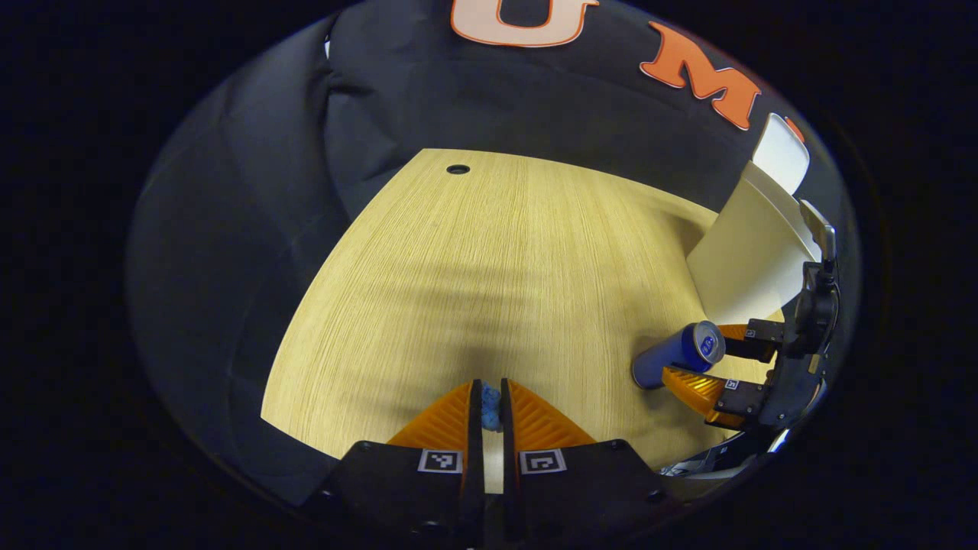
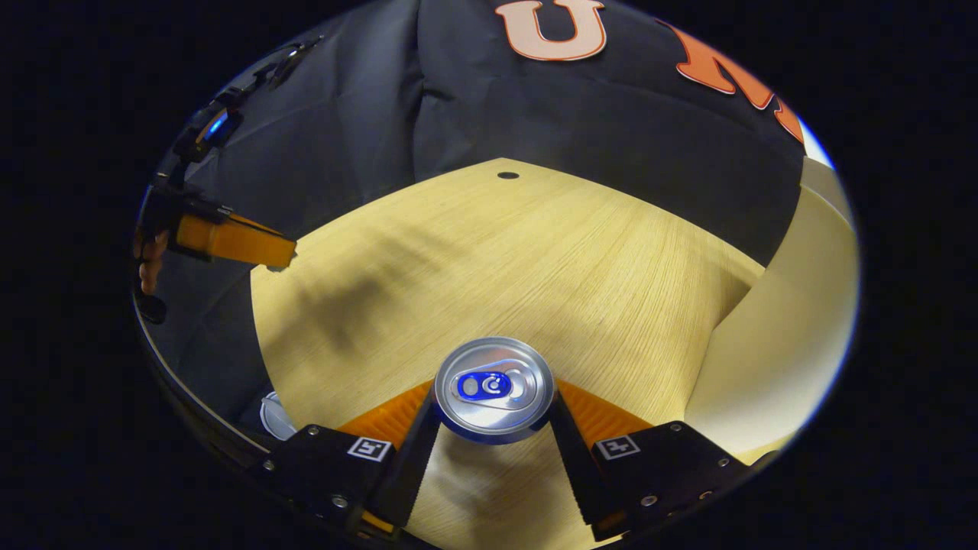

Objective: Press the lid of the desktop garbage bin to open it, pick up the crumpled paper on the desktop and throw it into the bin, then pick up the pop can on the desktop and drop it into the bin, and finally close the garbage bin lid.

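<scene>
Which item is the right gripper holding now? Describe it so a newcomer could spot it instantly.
Start at the wooden table and the tall white garbage bin on its right side. In front of the bin, the right gripper grips a pop can. It is the blue cylinder with a silver top and pull tab.

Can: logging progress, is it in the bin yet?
No. The can sits clamped in the right gripper beside the bin.
</scene>
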A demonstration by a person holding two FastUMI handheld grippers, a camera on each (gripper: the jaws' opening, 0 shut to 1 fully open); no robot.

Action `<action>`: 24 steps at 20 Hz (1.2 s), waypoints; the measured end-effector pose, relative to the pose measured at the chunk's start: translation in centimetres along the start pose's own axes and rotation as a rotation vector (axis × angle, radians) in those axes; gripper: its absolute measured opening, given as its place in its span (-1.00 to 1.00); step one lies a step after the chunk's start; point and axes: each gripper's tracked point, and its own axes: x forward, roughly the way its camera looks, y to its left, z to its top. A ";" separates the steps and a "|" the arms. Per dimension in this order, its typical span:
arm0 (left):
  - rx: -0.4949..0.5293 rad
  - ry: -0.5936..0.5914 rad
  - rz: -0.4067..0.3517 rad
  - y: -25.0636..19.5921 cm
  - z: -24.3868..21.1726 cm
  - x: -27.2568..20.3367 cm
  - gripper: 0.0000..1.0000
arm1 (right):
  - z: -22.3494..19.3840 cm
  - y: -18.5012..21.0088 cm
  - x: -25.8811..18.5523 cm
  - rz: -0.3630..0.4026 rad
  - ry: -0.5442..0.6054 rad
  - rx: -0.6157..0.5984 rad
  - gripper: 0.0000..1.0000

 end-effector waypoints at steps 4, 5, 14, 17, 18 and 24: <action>0.078 -0.034 -0.047 -0.2 1.2 -0.6 -0.73 | 0.0 -0.3 -0.5 -0.065 -0.005 0.028 0.59; 0.095 -0.044 -0.067 -0.5 1.8 -0.5 -0.73 | 0.4 -0.5 -0.8 -0.083 -0.009 0.035 0.60; 0.151 -0.134 -0.235 -5.5 6.1 -0.6 -0.72 | 0.6 -2.1 -7.1 -0.216 -0.046 0.119 0.58; 0.143 -0.176 -0.277 -8.5 8.2 -1.3 -0.74 | 0.5 -3.5 -8.3 -0.234 -0.065 0.133 0.58; 0.146 -0.192 -0.283 -9.4 8.8 -1.7 -0.70 | 0.5 -4.1 -8.8 -0.236 -0.071 0.134 0.58; 0.104 -0.245 -0.406 -18.1 11.8 -4.3 -0.73 | -0.8 -8.2 -11.2 -0.222 -0.102 0.158 0.59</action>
